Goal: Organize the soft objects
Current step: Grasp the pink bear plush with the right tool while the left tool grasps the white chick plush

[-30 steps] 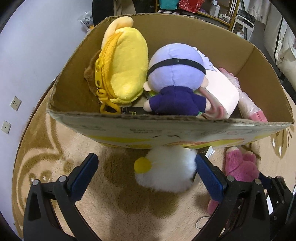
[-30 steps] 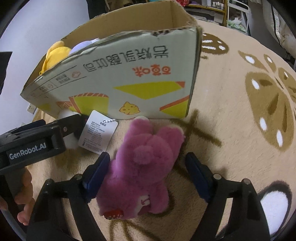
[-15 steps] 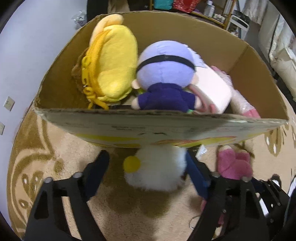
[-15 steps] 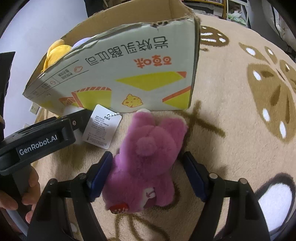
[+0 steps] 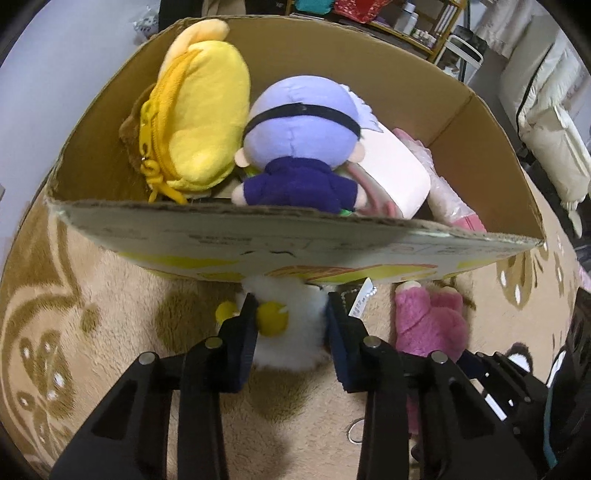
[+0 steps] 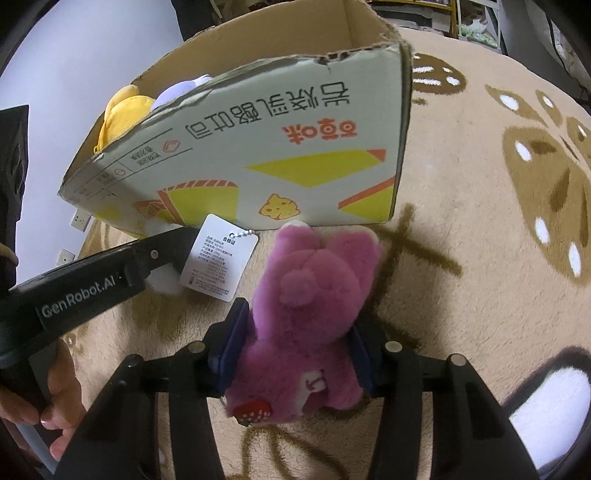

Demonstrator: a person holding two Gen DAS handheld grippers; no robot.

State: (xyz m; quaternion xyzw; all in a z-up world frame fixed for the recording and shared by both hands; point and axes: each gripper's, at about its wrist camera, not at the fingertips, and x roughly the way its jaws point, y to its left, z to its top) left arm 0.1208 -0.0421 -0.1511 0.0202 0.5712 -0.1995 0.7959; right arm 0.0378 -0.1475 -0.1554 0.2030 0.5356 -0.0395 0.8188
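Observation:
My left gripper is shut on a white fluffy plush with yellow parts, on the carpet right against the front wall of a cardboard box. My right gripper is shut on a pink plush bear lying on the carpet in front of the box; the bear also shows in the left wrist view. Inside the box are a yellow plush pouch, a purple-haired doll and a pale pink soft item.
A white paper tag on a bead chain hangs by the left gripper's body. The beige patterned carpet spreads to the right. A white wall is on the left and shelves stand behind the box.
Both grippers have closed: the left onto the white plush, the right onto the pink bear. Both have also moved slightly forward toward the box.

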